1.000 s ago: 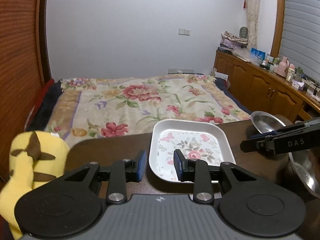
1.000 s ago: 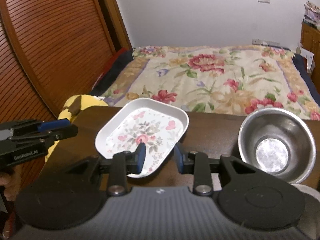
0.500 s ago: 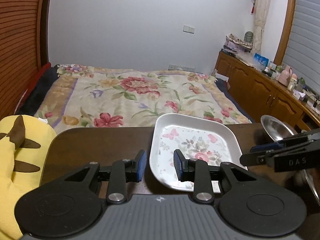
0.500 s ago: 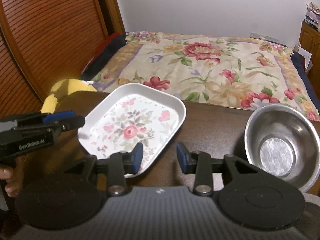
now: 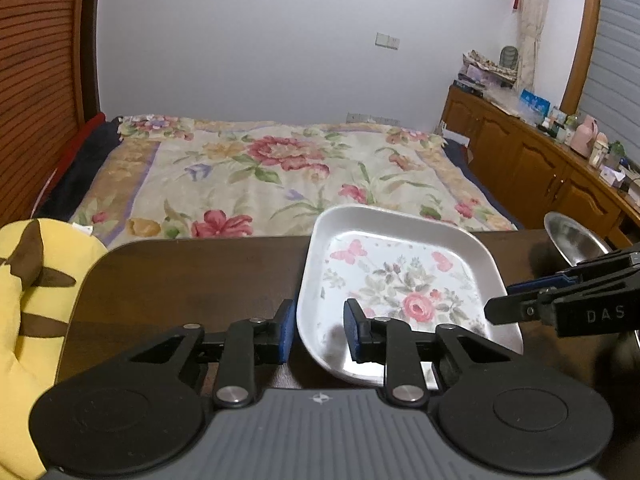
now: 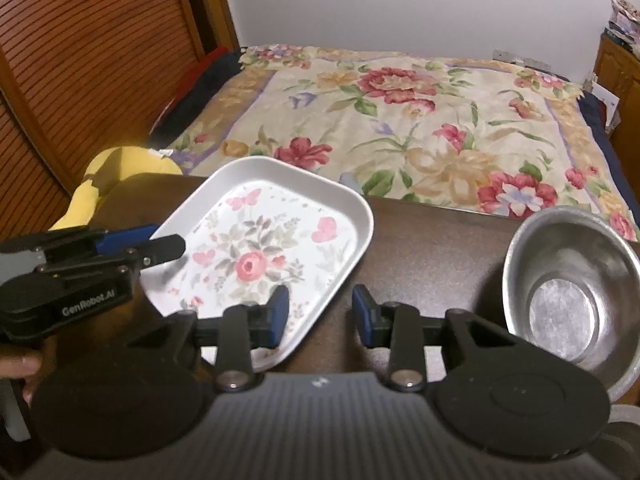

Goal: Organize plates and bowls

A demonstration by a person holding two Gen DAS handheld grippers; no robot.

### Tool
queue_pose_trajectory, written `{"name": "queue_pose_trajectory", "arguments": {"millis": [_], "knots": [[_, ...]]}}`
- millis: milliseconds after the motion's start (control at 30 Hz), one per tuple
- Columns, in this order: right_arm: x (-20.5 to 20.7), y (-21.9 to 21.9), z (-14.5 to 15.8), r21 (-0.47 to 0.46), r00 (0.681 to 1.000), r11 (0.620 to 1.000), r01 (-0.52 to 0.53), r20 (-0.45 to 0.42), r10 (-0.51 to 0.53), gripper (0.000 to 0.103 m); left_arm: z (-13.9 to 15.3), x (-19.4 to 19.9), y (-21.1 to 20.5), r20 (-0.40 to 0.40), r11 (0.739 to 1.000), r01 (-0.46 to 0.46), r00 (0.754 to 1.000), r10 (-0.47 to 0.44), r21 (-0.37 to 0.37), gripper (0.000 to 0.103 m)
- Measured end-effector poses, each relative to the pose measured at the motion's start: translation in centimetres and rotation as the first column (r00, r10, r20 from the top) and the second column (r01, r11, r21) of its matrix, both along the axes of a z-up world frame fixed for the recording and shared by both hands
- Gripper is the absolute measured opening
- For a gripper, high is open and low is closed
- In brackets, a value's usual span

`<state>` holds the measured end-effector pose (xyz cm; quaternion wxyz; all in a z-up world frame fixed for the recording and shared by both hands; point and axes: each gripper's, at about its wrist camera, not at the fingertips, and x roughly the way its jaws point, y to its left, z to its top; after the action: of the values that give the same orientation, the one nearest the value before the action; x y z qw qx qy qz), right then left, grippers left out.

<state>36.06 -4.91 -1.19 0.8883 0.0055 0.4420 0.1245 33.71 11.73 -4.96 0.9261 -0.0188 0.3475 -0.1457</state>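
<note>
Now | left gripper [image 5: 317, 330] jaws closing astride floral plate [image 5: 396, 280] rim, seemingly untouched | right gripper [image 6: 318, 316] likewise

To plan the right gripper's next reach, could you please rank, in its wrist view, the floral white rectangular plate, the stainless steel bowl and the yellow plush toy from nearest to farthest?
1. Floral white rectangular plate: its edge between the right gripper's closing jaws.
2. Stainless steel bowl: right side of table.
3. Yellow plush toy: beyond table's far left corner.
</note>
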Motion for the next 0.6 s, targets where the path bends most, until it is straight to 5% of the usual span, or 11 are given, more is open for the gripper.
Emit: {"name": "queue_pose_trajectory", "arguments": {"millis": [167,600], "knots": [[0.15,0.02,-0.26,-0.004,0.999,1.0,-0.027,-0.017,0.027,0.019,-0.18,0.19,0.33,-0.023,1.0,-0.01,1.0,0.01,0.005,0.013],[0.23,0.1,-0.82,-0.008,0.998,0.998,-0.058,-0.037,0.057,0.018,-0.15,0.0,0.95,-0.05,0.999,-0.009,0.999,0.007,-0.038,0.012]]}}
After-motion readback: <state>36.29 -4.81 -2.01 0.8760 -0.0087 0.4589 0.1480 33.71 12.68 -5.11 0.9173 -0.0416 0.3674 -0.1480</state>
